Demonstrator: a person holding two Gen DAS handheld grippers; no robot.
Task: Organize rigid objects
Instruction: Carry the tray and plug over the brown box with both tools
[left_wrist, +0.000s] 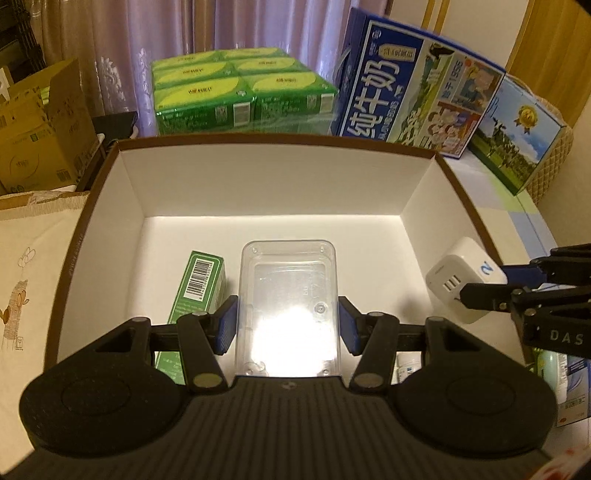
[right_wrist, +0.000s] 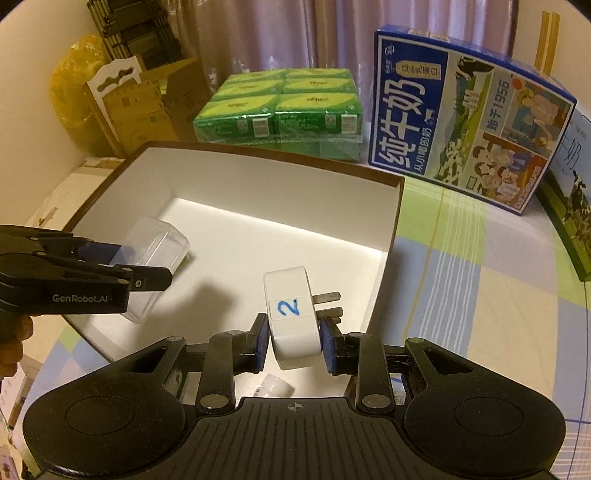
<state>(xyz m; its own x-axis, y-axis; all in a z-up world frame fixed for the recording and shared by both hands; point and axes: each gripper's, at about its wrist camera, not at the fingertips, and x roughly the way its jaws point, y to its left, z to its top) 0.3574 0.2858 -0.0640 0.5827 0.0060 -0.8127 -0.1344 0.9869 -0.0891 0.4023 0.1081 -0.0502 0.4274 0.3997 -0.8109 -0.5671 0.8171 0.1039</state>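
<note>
A brown-edged cardboard box (left_wrist: 417, 195) with a white inside stands on the table; it also shows in the right wrist view (right_wrist: 391, 229). My left gripper (left_wrist: 288, 325) is shut on a clear plastic case (left_wrist: 290, 295) and holds it inside the box, above the floor. A green carton (left_wrist: 201, 291) lies in the box just left of the case. My right gripper (right_wrist: 295, 341) is shut on a white plug adapter (right_wrist: 291, 317) marked "2", prongs pointing right, over the box's near right part. The adapter (left_wrist: 460, 278) and right gripper (left_wrist: 480, 288) show at the box's right wall.
A shrink-wrapped pack of green boxes (left_wrist: 240, 92) and a blue milk carton case (left_wrist: 417, 99) stand behind the box. A small white bottle (right_wrist: 275, 387) lies under my right gripper. Cardboard boxes (left_wrist: 40, 133) stand at the far left. A checked cloth (right_wrist: 480, 280) covers the table at right.
</note>
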